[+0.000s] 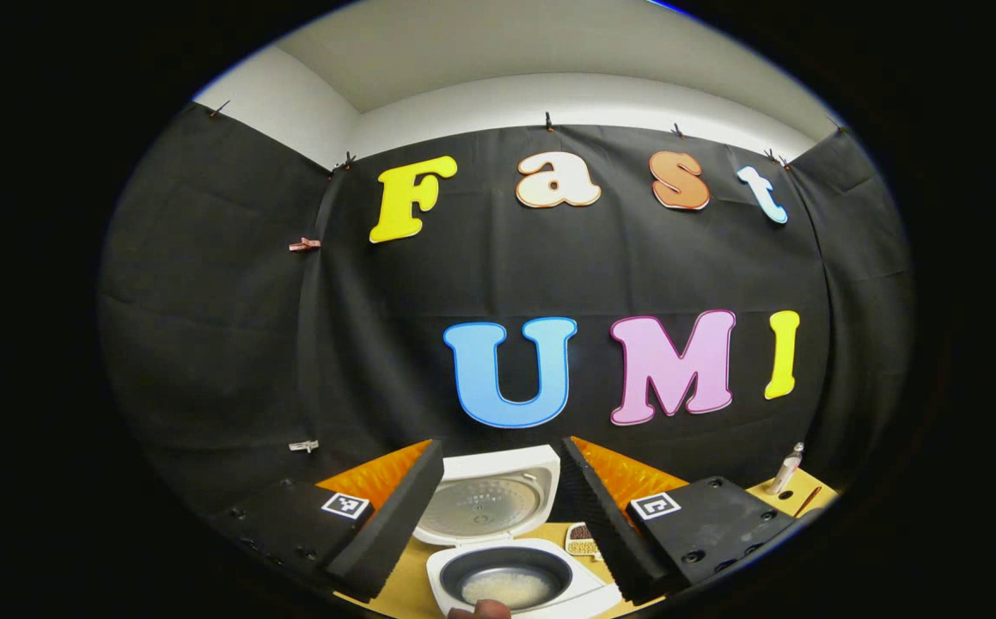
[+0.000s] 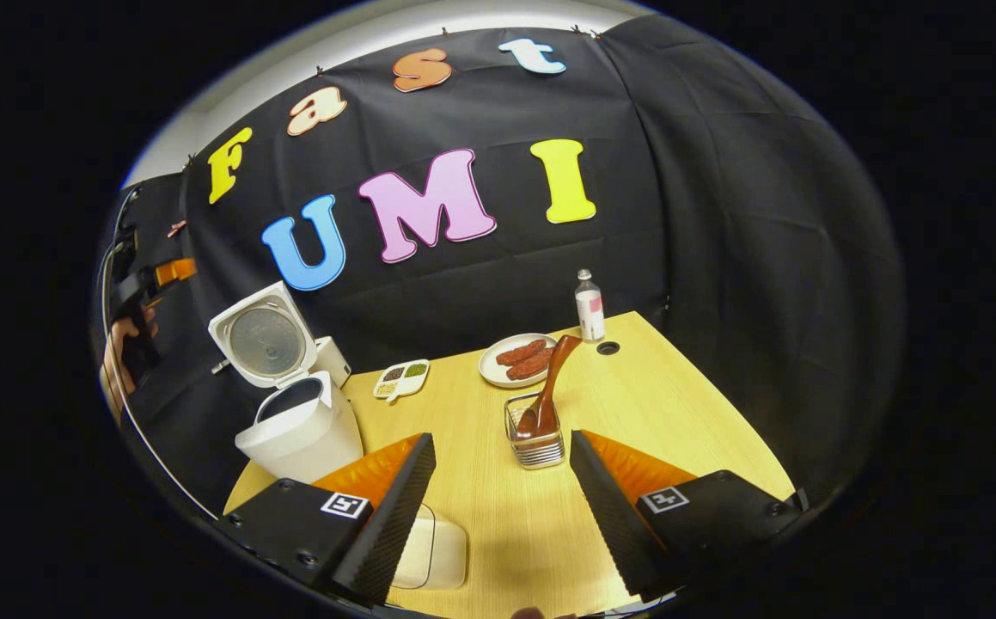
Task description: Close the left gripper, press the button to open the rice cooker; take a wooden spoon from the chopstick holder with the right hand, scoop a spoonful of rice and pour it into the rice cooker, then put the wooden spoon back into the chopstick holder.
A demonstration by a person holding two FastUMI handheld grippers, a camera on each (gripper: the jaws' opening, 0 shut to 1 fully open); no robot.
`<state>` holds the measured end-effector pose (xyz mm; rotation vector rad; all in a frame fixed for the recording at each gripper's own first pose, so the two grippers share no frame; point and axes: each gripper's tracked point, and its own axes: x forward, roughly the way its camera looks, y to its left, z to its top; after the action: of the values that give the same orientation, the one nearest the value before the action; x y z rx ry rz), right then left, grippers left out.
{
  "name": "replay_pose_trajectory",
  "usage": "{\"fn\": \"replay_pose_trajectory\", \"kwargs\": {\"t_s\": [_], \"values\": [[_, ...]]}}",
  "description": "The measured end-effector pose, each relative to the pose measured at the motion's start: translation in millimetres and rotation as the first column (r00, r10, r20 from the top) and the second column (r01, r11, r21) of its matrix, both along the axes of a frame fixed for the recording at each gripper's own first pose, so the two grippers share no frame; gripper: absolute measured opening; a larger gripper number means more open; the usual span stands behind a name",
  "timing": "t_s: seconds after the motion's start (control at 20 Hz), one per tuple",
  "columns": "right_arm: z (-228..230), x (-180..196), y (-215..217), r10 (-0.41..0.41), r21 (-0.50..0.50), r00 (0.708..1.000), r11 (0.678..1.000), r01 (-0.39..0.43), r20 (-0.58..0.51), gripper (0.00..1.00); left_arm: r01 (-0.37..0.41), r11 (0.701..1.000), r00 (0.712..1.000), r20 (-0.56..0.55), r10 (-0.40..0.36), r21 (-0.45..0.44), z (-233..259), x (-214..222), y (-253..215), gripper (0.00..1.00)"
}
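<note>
The cooker [image 2: 291, 404] sits open at left, the spoon [image 2: 549, 387] in the holder [image 2: 536, 443] mid-frame; both tongs [image 1: 498, 507] [image 2: 502, 507] gape wide, holding nothing.

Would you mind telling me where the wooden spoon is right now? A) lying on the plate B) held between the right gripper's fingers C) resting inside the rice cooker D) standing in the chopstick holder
D: the wooden spoon stands bowl-down in the chopstick holder on the table, beyond the open right gripper.
</note>
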<state>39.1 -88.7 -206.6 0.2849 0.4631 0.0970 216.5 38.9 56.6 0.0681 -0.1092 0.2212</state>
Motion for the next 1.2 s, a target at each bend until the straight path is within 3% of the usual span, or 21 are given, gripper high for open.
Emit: {"fn": "replay_pose_trajectory", "kwargs": {"t_s": [0.3,0.7,0.9,1.0,1.2], "values": [[20.2,-29.9,-9.6,-0.053,-0.003,0.999,0.999,0.053,0.011,0.99,-0.035,0.998,0.999,-0.002,0.035,-0.052,2.7,70.6,37.3,0.94],[32.4,-53.9,-38.1,-0.165,-0.049,0.986,0.985,0.166,0.027,0.99,-0.097,0.990,0.988,-0.131,0.083,-0.098,-48.9,143.9,88.4,0.94],[23.9,-65.9,-44.1,-0.214,-0.055,0.977,0.975,0.213,-0.004,0.99,-0.131,0.987,0.964,-0.243,0.105,-0.094,-82.4,175.5,104.5,0.95],[23.5,-69.2,-43.6,-0.218,-0.063,0.976,0.974,0.217,-0.007,0.99,-0.143,0.986,0.941,-0.322,0.107,-0.088,-105.4,177.9,104.8,0.95],[24.1,-65.8,-43.1,-0.202,-0.077,0.979,0.977,0.201,-0.008,0.99,-0.144,0.982,0.940,-0.328,0.096,-0.125,-112.0,163.8,93.7,0.98]]}}
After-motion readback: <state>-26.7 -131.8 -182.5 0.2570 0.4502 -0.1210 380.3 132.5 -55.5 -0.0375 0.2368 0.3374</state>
